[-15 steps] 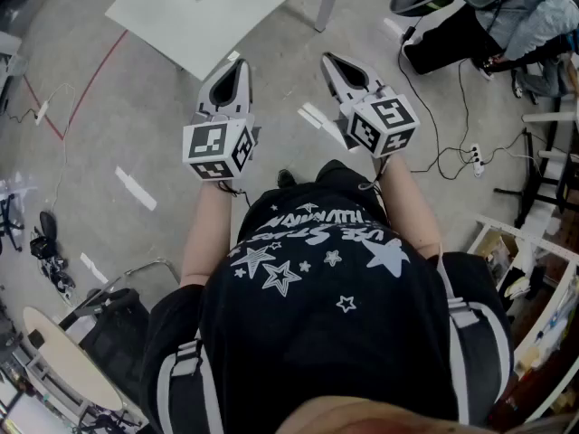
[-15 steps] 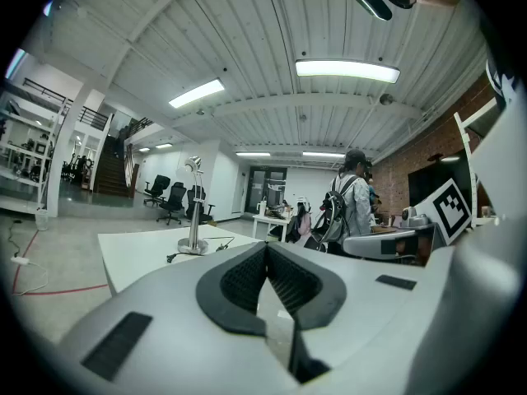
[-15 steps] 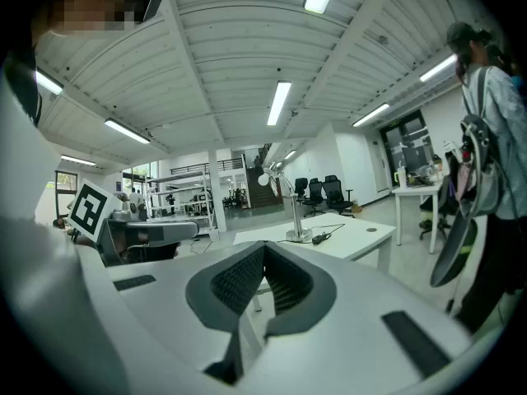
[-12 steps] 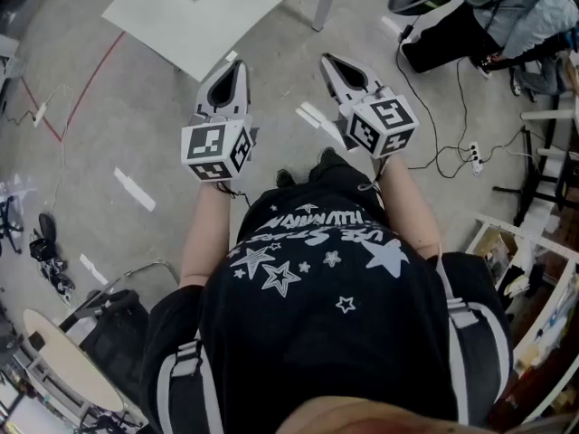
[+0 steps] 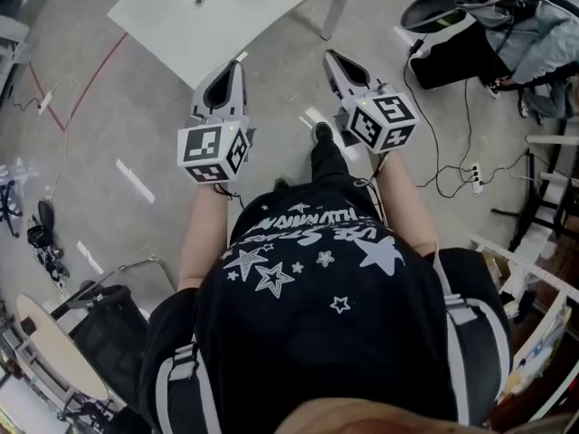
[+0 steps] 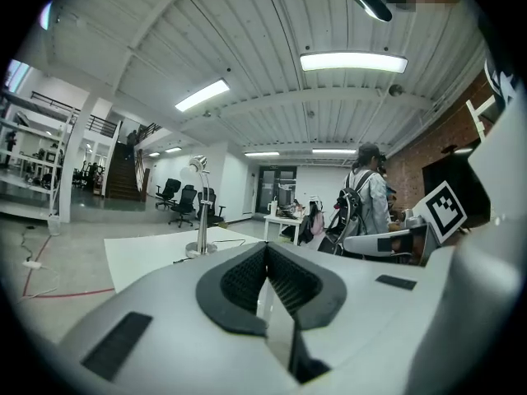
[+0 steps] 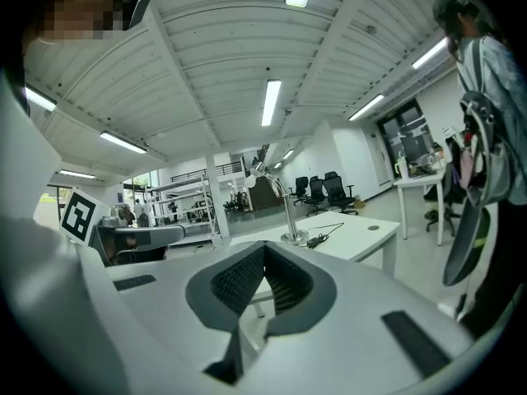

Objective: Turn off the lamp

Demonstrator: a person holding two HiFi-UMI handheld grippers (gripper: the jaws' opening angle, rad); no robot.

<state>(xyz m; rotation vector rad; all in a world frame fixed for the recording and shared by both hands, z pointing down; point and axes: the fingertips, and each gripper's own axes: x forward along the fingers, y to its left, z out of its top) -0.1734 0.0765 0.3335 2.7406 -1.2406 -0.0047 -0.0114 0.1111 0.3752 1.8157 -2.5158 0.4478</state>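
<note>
I am carrying my left gripper (image 5: 229,72) and right gripper (image 5: 341,64) closed and empty, both pointing ahead toward the upright lamp (image 6: 200,212) on the white table (image 5: 194,21), well apart and probably nearer my left.

White table (image 5: 226,16), red floor tape (image 5: 92,84), black office chairs (image 6: 185,204) beyond.
</note>
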